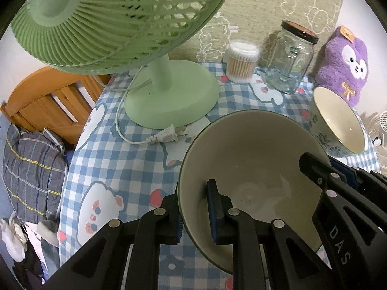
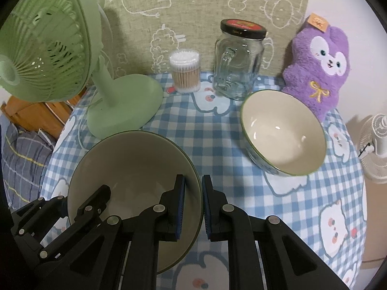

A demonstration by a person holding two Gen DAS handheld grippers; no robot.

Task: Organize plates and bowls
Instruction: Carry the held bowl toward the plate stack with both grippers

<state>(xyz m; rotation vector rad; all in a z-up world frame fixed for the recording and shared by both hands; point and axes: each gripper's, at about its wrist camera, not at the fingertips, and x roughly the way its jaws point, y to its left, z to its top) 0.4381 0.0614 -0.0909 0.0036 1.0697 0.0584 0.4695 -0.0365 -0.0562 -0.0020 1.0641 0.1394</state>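
My two grippers clamp opposite rim sides of a cream, dark-rimmed bowl (image 2: 135, 169). A second cream bowl with patterned exterior (image 2: 284, 133) sits upright, apart, beside it.

White letters "DAS" stand on the right tongs' (image 1: 314, 166) black arm; the jar lid's (image 2: 243, 27) print is unreadable.

Both wrist views close above table, facing back wall, sharing near bowl (image 1: 254, 169) (image 2: 125, 166)

Wooden bed frame (image 1: 46, 101) beside table (image 1: 116, 159)
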